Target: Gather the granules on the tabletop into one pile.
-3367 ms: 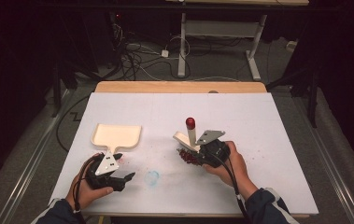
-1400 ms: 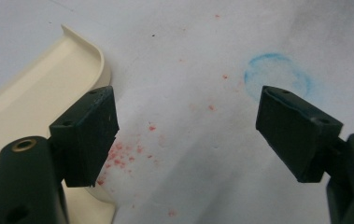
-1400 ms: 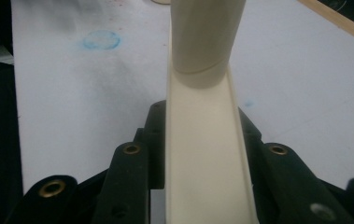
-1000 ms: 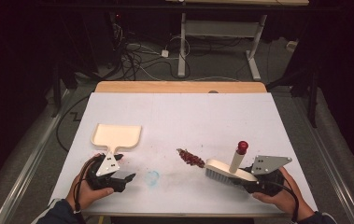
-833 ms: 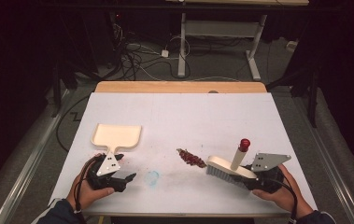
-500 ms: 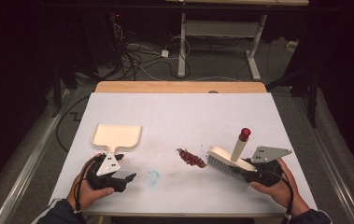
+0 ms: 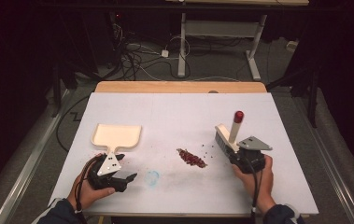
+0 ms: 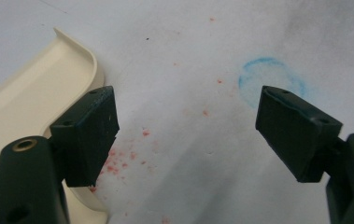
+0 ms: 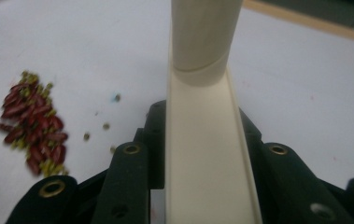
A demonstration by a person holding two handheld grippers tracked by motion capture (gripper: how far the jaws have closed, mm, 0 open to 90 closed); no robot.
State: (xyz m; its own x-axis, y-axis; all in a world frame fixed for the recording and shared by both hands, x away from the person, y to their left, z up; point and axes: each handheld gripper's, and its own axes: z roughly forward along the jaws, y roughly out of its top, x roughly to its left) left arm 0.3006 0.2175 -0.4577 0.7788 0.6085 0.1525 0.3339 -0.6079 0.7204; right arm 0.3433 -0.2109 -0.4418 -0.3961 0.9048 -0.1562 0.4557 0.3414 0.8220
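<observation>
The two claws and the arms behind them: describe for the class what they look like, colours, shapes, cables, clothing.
Both the left claw and the right claw are black, each topped by a grey three-cornered plate with small holes. Their blocky black jaws carry brass-ringed screw holes. A black cable trails from each towards the person. The sleeves are dark blue.

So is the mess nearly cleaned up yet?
Partly. The beans already lie in one pile, with a few strays beside it. The right tongs hold the brush just right of the pile. Left to do: the dustpan is empty and the left tongs are open next to it, so nothing is scooped up yet.
</observation>
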